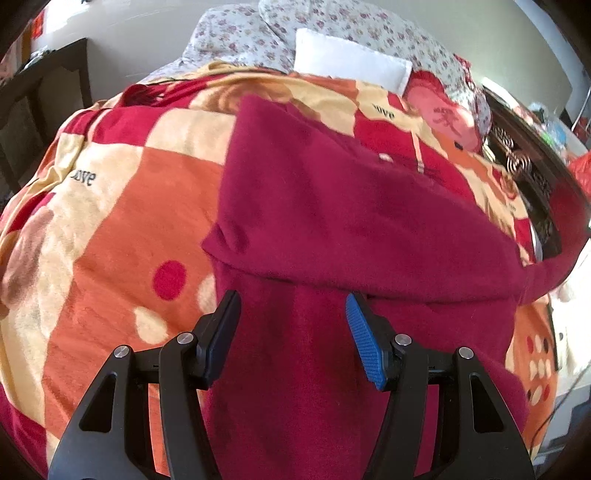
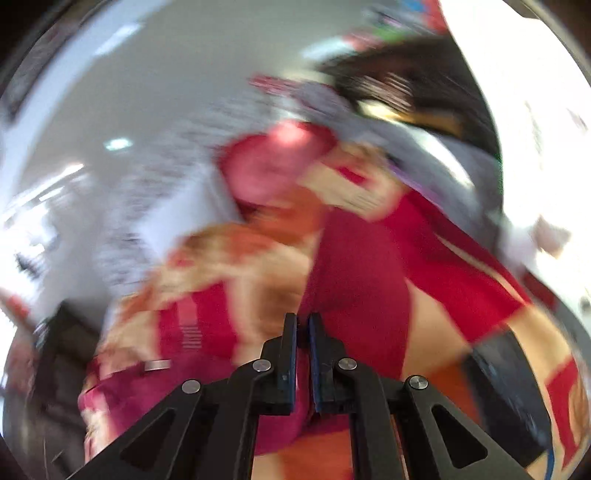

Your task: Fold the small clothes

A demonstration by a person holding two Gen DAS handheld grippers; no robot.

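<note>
1. Crimson knit garment lies on a bed covered by a patterned orange, cream and red blanket. A folded flap lies across its upper part, the fold edge running from the left down to the right.

2. Left tongs stand moderately apart and hold nothing. Both pads hover over the near strip of the garment, which runs between them towards the camera; no pad presses on cloth.

3. Right tongs are closed to a thin slit. Crimson cloth shows directly in front of and beneath the tips, but the blur makes it impossible to tell whether a fold is pinched between the pads.

4. Governing relation: the garment's long axis runs from near to far, roughly in line with the left tongs' pointing direction. The bulk of the garment lies ahead of and to the right of the left tongs. By my judgement the left hand is better placed for the near hem and the right for the right-hand edge.

5. View differences: the left wrist view is sharp and shows the whole fold, the white pillow and the floral bedding at the far end. The right wrist view is heavily smeared, showing only its closed tongs and the garment's dark red mass close ahead.
</note>
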